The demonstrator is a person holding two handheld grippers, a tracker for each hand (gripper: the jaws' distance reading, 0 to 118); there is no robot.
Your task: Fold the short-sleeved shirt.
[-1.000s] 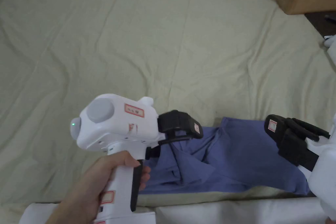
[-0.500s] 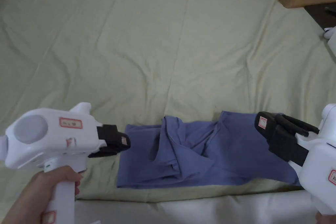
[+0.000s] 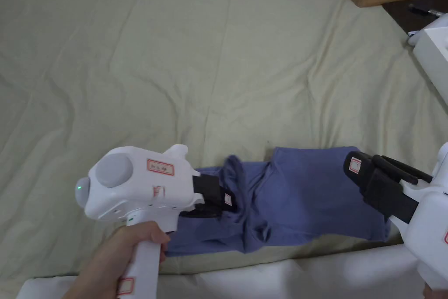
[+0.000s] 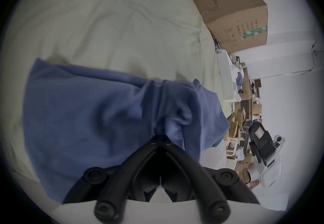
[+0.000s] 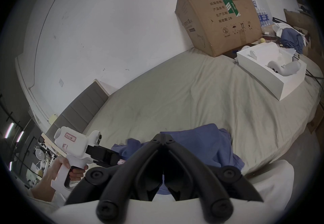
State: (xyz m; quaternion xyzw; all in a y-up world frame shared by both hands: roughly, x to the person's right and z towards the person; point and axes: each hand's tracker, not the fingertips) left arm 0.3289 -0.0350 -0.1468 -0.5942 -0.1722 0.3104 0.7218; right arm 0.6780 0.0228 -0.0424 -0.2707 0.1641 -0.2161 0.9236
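On the bed (image 3: 218, 50), blue shirt (image 3: 306, 199) between two grippers.
Left gripper (image 4: 162, 137) clenched on a bunched fold; right gripper (image 5: 162, 137) closed, hovering above the shirt's right end.

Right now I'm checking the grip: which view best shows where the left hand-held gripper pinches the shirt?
The left gripper view: its shut jaws meet on a bunched fold of the shirt. In the head view the left hand-held gripper hides the pinch; the right gripper view shows it from afar.
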